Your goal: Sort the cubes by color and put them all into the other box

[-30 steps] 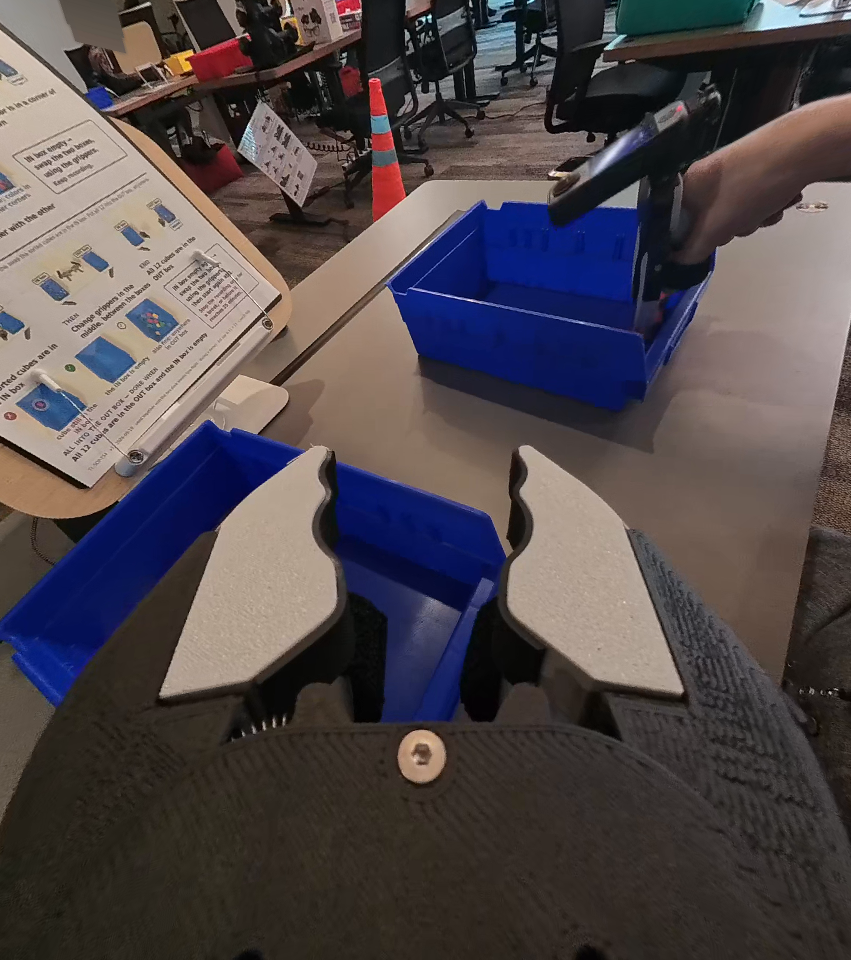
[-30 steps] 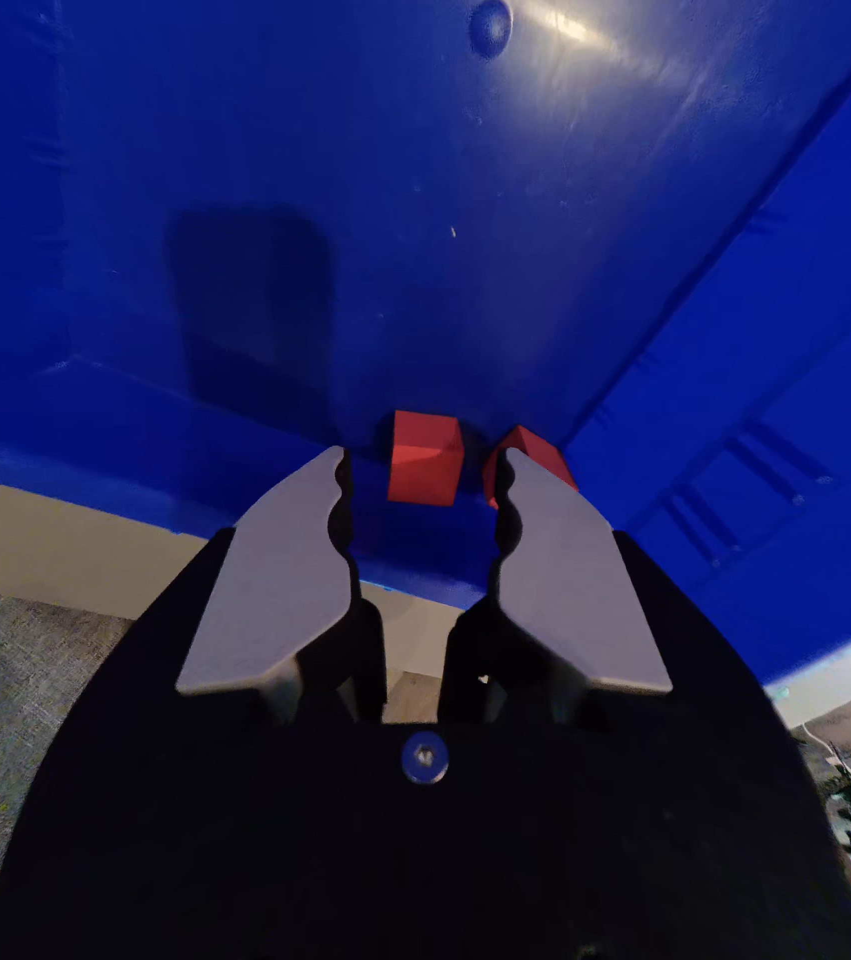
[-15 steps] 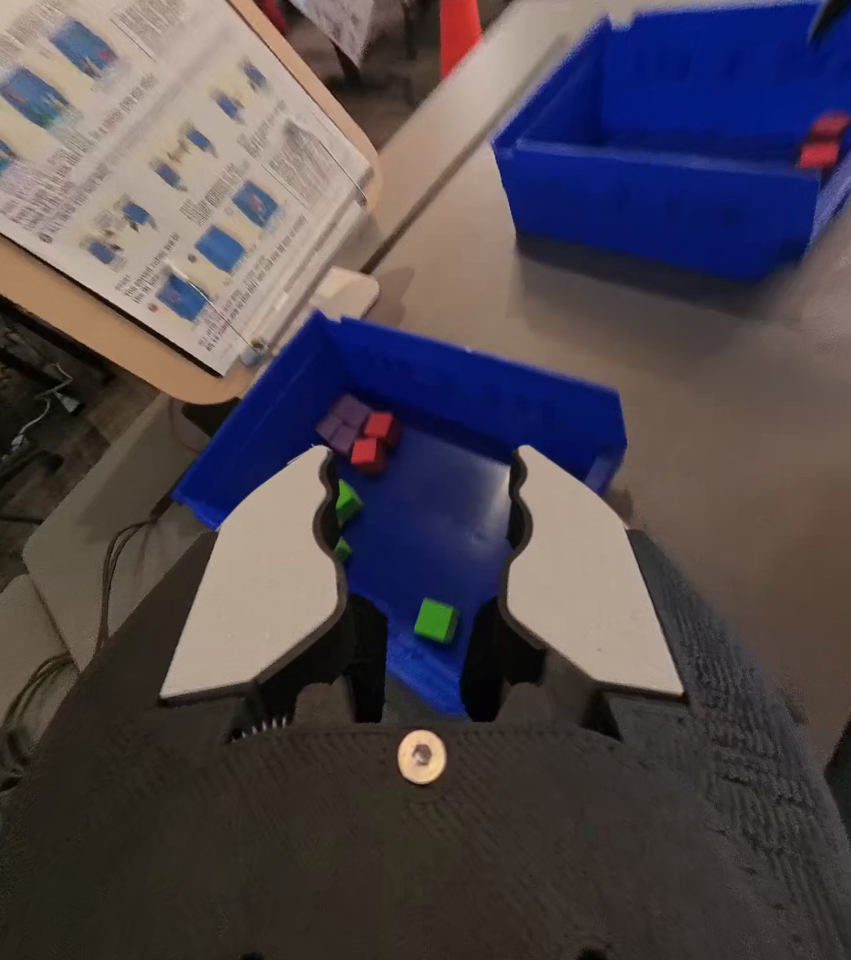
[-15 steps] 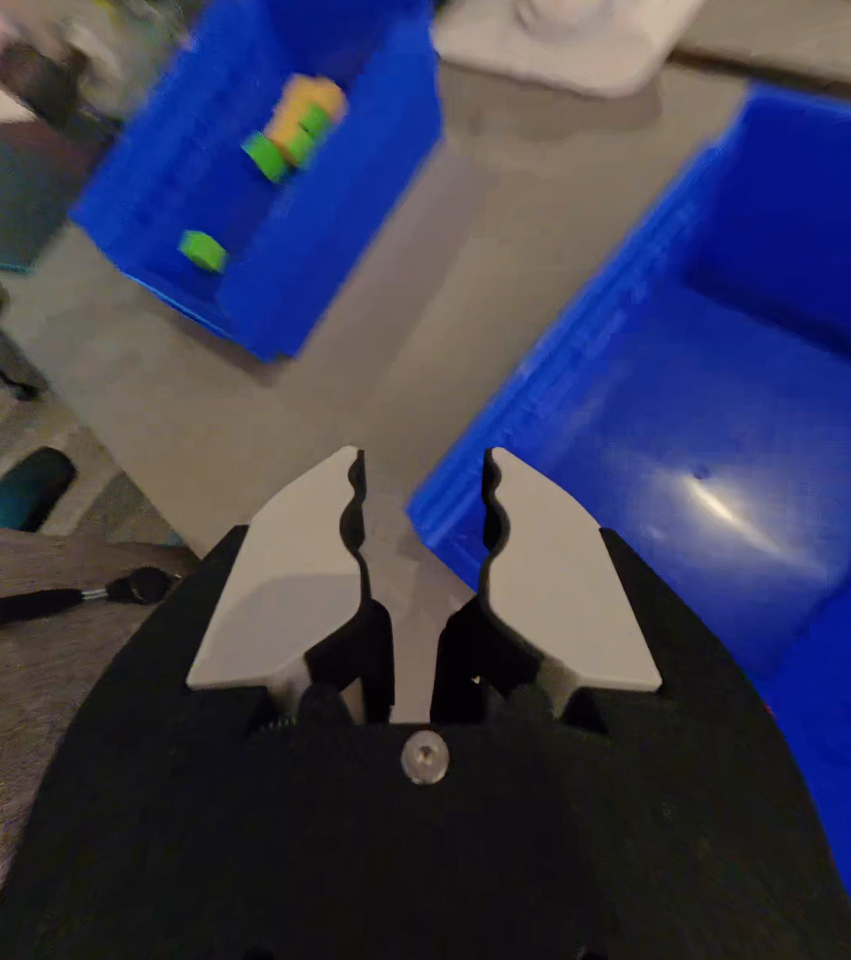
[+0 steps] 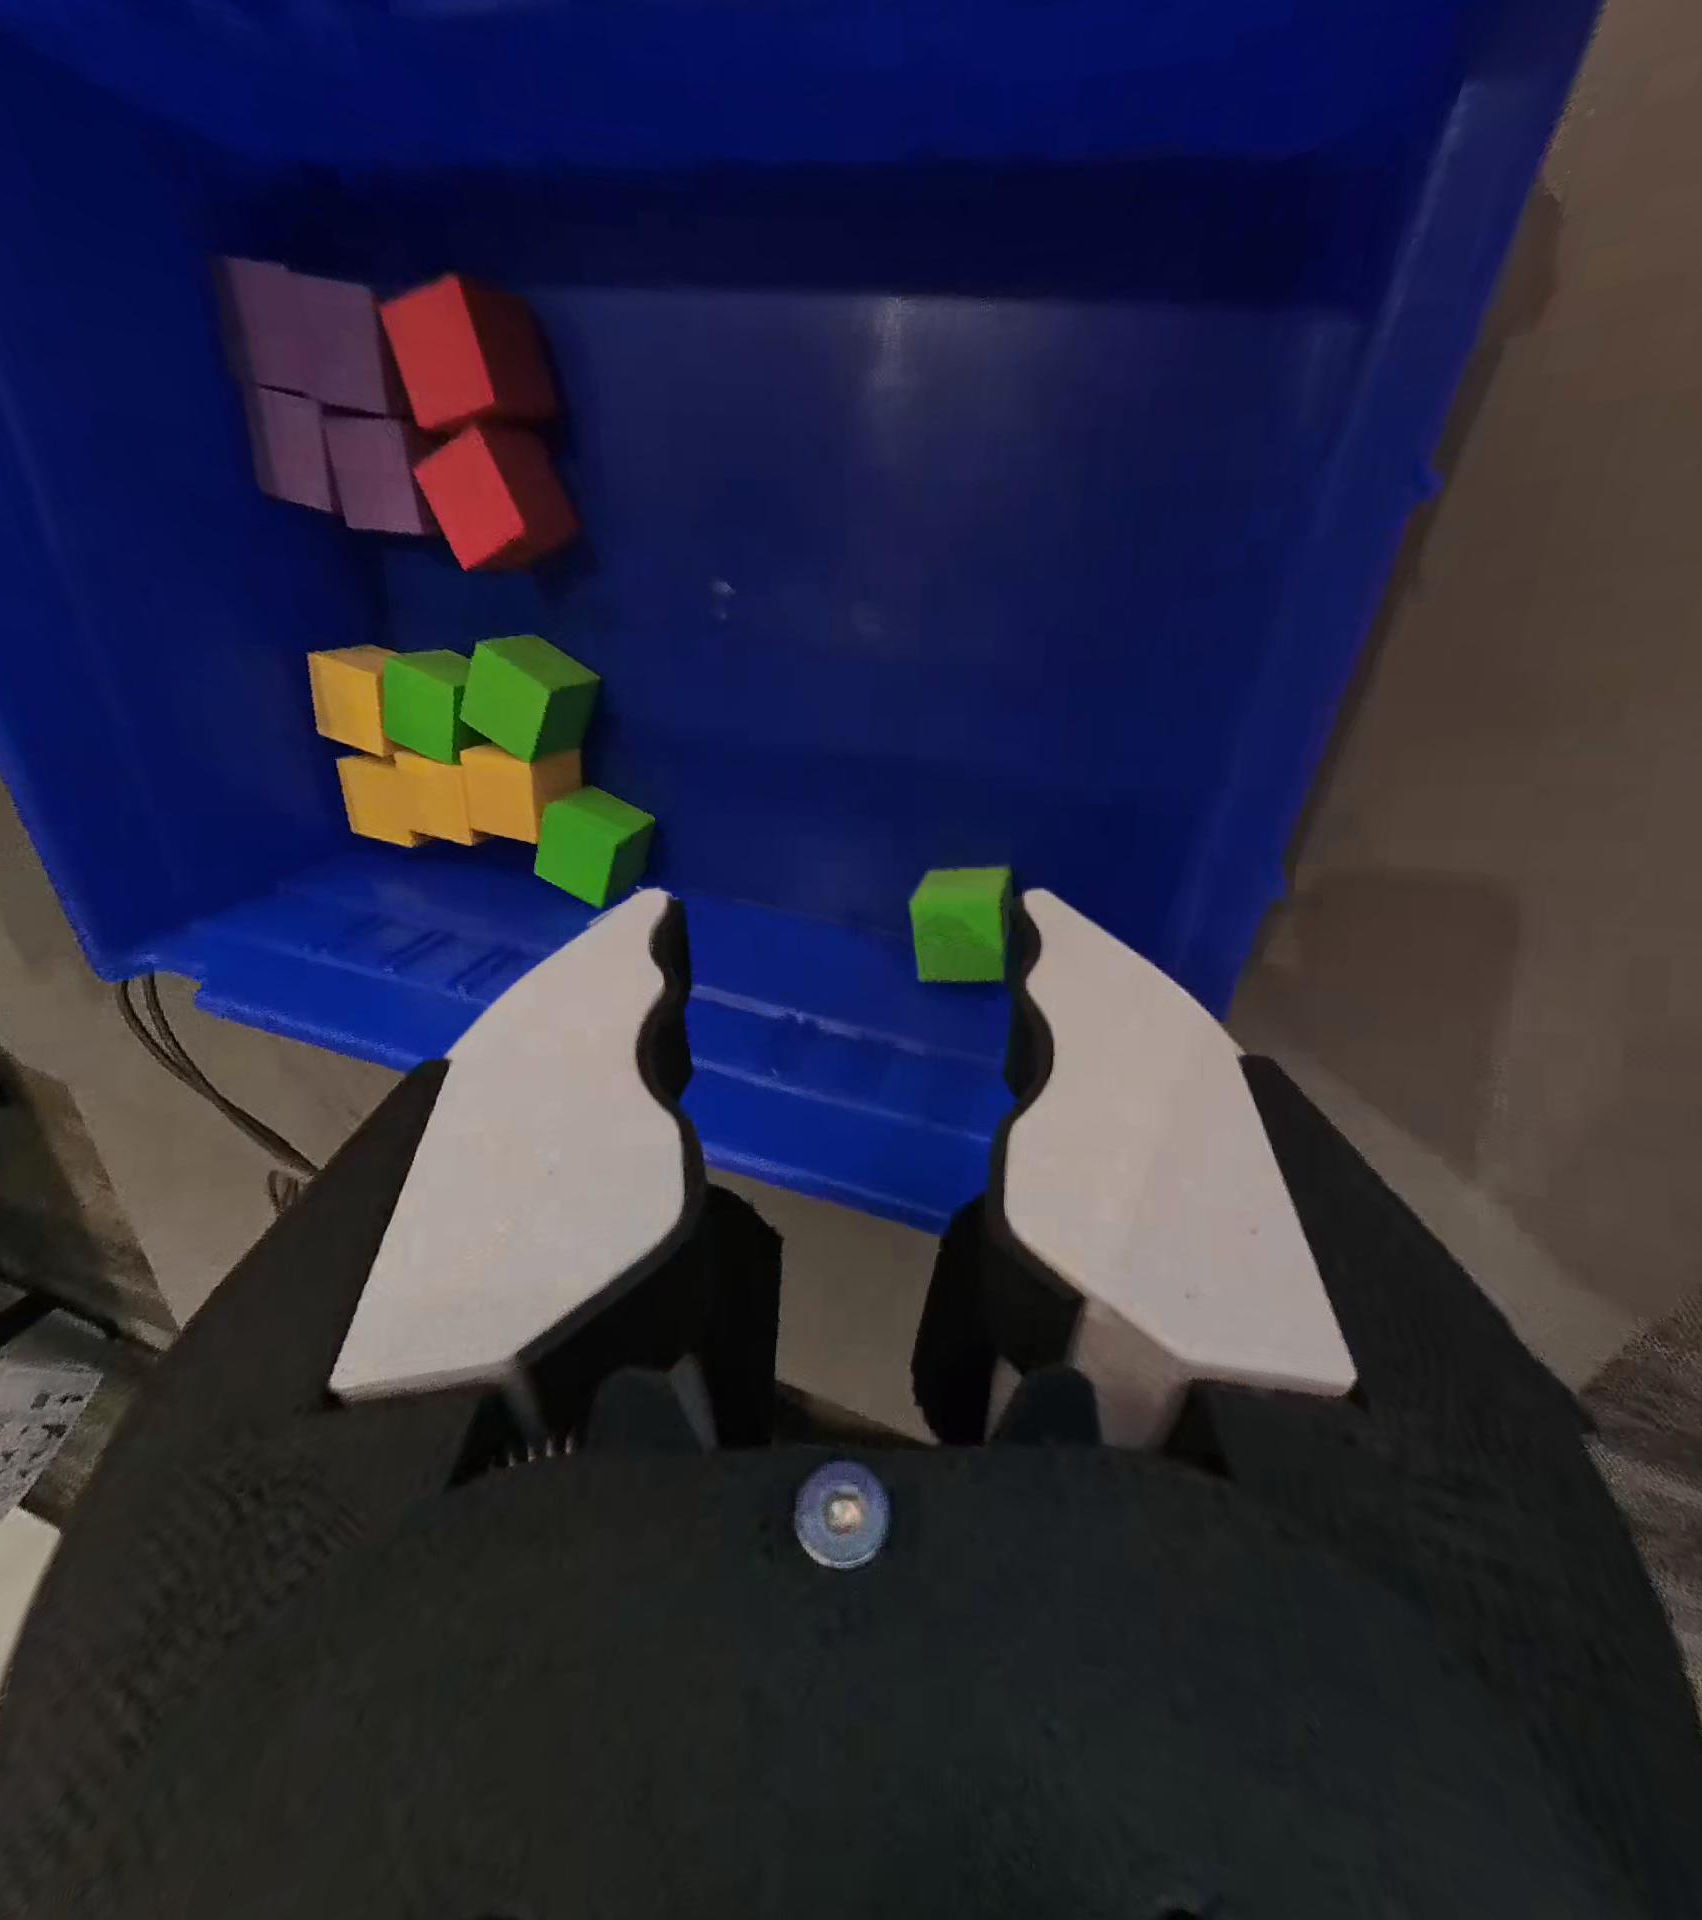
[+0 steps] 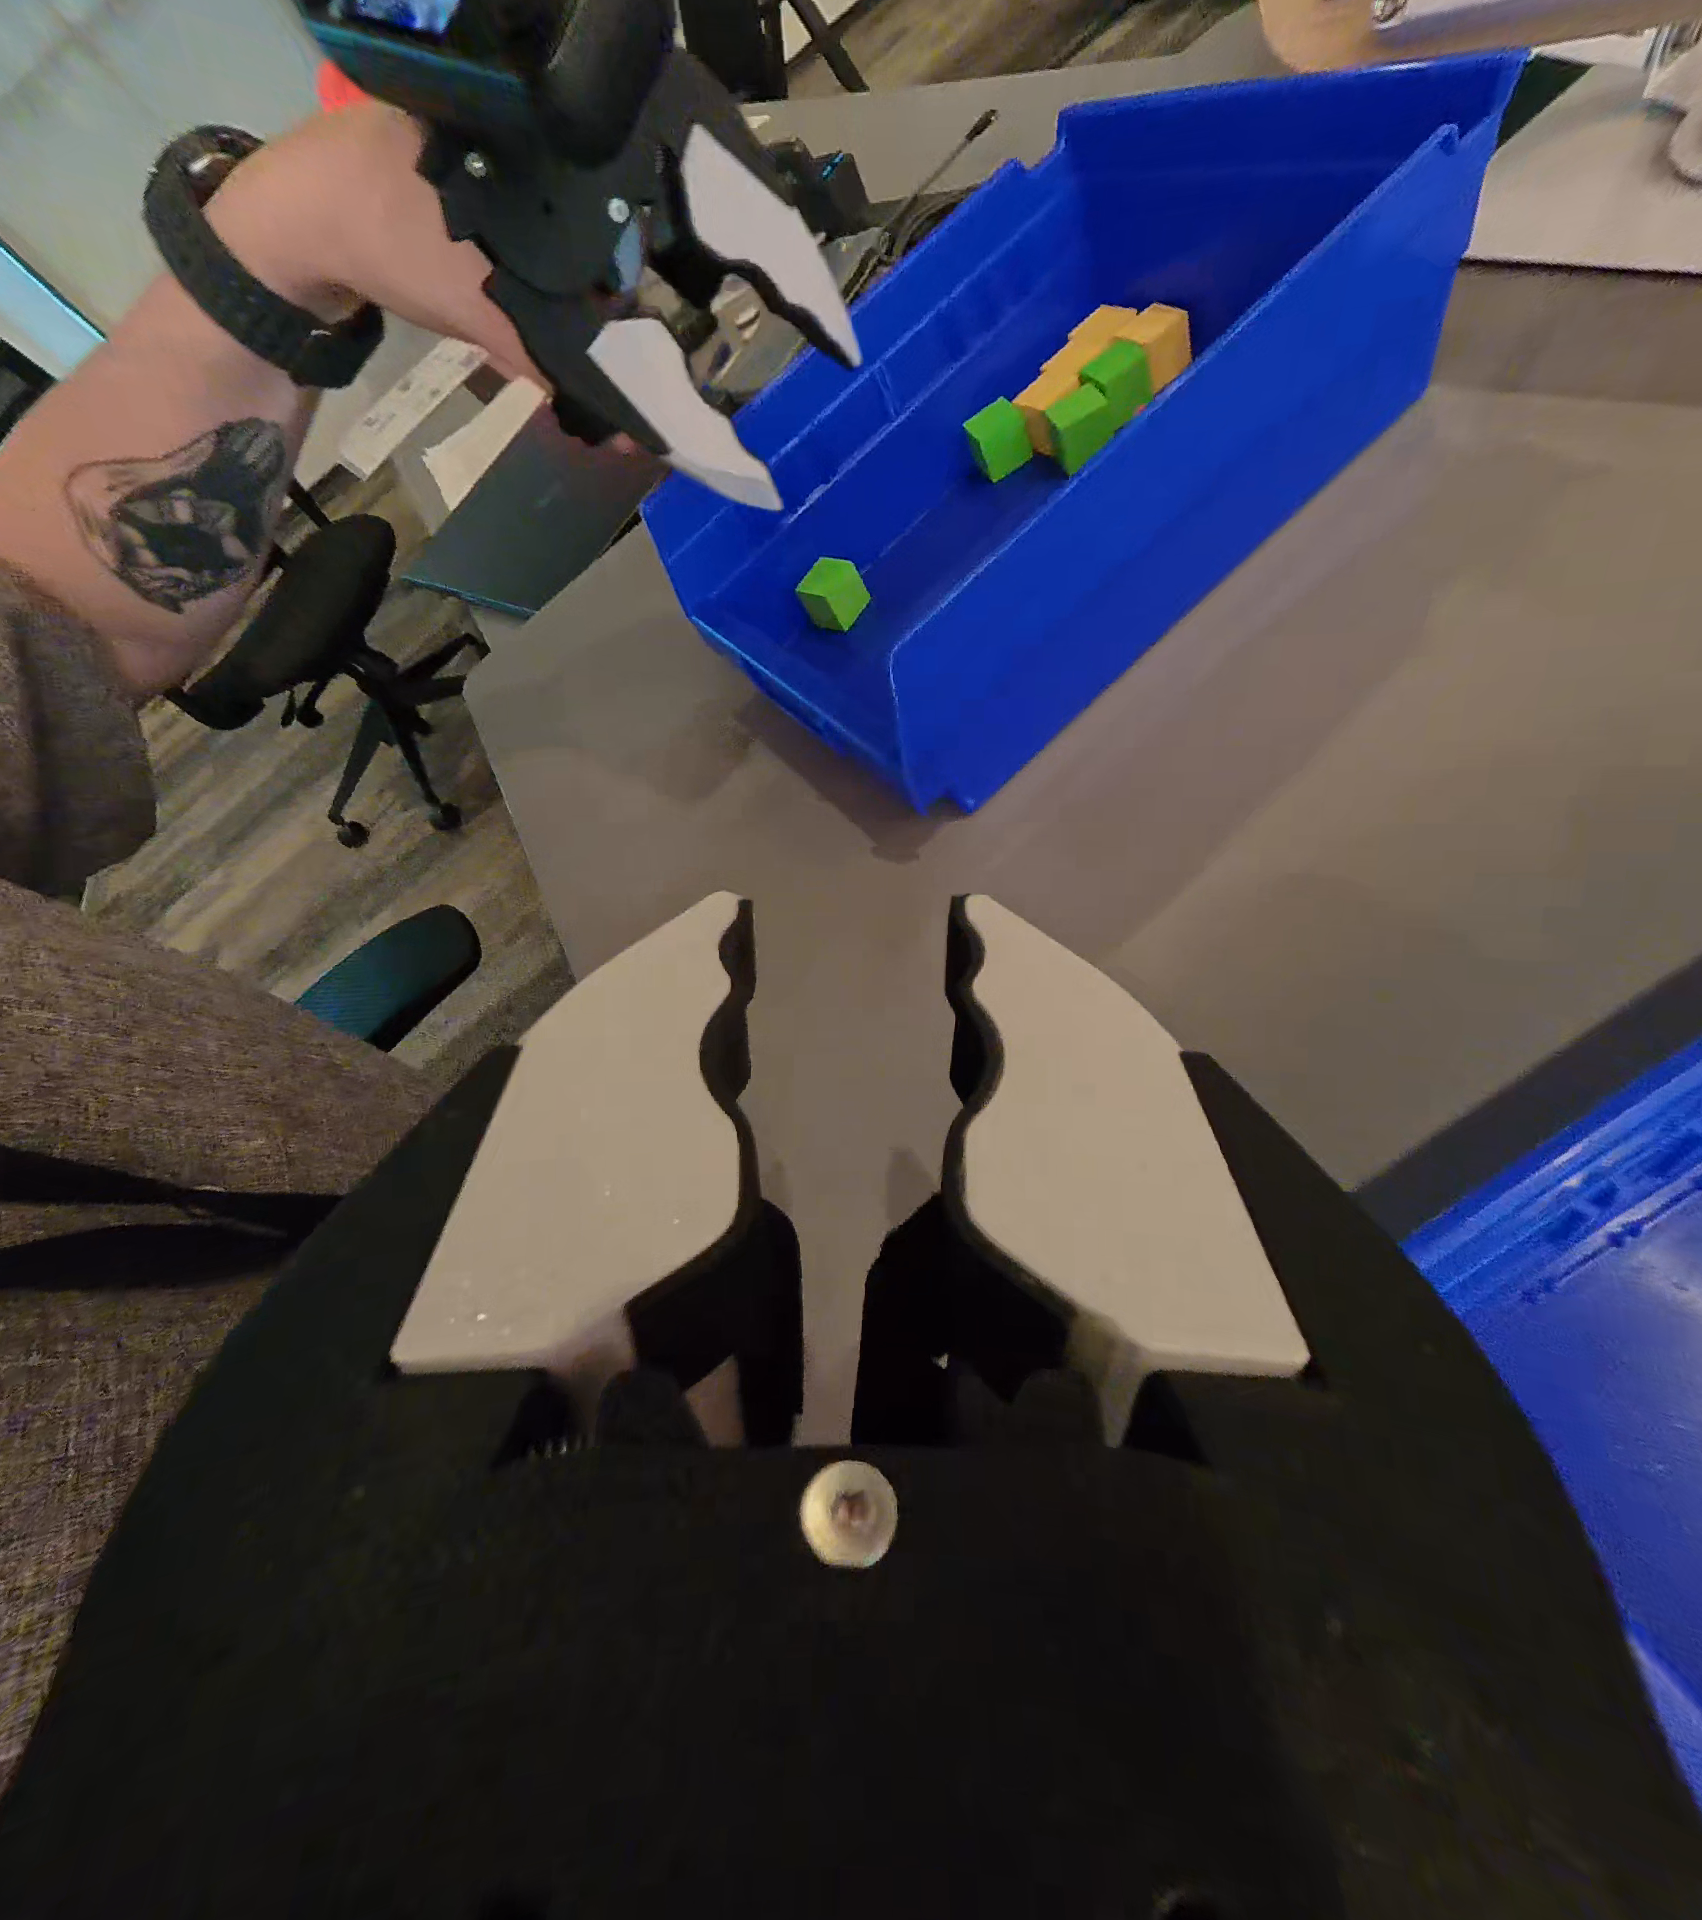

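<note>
Left wrist view puts your left gripper (image 5: 842, 914) above the near end of a blue bin (image 5: 1366, 520), fingers wide and holding nothing. A lone green cube (image 5: 961, 925) lies on the bin floor just inside the near wall, right beside the inner edge of your right-hand finger (image 5: 1138, 1122) in this view, so it sits off to the right of the gap's centre, not between the fingers. Another green cube (image 5: 592, 844) lies just ahead of the other fingertip. Farther in along the left wall are more green cubes (image 5: 525, 696) on a cluster of yellow cubes (image 5: 431, 795), then two red cubes (image 5: 468, 353) against a group of purple cubes (image 5: 307, 332).

Right wrist view shows your right gripper (image 6: 849, 914) over the bare grey surface (image 6: 1242, 831), well apart from that bin, fingers narrowly parted and empty. A second blue bin (image 6: 1657, 1403) lies at its right. Your left gripper is far nearer the cubes.

The cubes are small, sharp-edged and matte, with no long axis; they look like painted wood, though you cannot be sure. The bins are glossy moulded plastic with ribbed walls. The finger faces are flat, pale grey, with wavy inner edges.
</note>
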The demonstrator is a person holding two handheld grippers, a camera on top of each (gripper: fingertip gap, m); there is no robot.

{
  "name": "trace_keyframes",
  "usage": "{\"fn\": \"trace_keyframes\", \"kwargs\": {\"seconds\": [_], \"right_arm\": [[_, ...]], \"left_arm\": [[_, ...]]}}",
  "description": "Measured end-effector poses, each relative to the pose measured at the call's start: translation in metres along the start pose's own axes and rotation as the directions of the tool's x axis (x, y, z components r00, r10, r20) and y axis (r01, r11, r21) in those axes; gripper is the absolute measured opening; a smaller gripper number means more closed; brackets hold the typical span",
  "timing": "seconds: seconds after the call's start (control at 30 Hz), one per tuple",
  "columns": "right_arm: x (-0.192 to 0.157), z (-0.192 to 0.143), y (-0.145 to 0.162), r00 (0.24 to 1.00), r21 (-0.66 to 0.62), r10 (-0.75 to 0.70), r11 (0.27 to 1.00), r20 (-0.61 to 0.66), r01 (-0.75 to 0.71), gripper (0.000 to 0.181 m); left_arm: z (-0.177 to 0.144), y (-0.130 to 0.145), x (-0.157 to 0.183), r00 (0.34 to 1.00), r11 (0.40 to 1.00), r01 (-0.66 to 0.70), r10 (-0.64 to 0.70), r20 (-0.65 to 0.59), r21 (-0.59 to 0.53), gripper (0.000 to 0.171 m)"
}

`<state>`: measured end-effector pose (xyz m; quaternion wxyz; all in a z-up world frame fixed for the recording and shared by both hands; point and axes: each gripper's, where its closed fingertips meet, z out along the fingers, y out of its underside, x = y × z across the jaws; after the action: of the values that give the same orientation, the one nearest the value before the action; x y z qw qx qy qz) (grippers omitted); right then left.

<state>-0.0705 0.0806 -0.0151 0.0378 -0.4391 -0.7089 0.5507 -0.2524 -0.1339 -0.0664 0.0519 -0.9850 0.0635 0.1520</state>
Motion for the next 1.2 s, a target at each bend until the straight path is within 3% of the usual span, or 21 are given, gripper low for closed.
{"fn": "trace_keyframes", "kwargs": {"seconds": [0.17,0.4,0.63,0.77,1.03,1.2], "right_arm": [[-0.001,0.006,0.003,0.999,0.012,0.028,1.000,0.027,-0.028,0.035],[-0.002,0.009,0.007,0.999,0.028,0.044,0.999,0.027,-0.045,0.034],[0.009,0.008,0.013,0.996,0.025,0.076,0.997,0.036,-0.077,0.034],[0.010,0.015,0.016,0.995,0.006,0.086,0.996,0.054,-0.087,0.035],[0.007,0.013,0.015,0.997,0.015,0.071,0.997,0.038,-0.072,0.034],[0.005,0.010,0.015,0.998,0.021,0.060,0.998,0.027,-0.061,0.034]], "left_arm": [[0.021,-0.025,-0.034,1.000,0.999,-0.022,0.021,0.015,0.023,0.056],[0.062,-0.041,-0.061,0.994,0.996,0.087,-0.087,-0.059,-0.008,0.056],[0.048,-0.009,0.002,0.977,0.993,-0.004,-0.022,-0.211,-0.121,0.055],[0.044,0.014,0.026,0.972,0.978,-0.025,-0.025,-0.232,-0.209,0.056],[0.062,0.046,0.032,0.980,0.936,-0.017,-0.054,-0.193,-0.352,0.056],[0.071,0.051,0.033,0.981,0.925,-0.010,-0.064,-0.181,-0.380,0.053]]}}
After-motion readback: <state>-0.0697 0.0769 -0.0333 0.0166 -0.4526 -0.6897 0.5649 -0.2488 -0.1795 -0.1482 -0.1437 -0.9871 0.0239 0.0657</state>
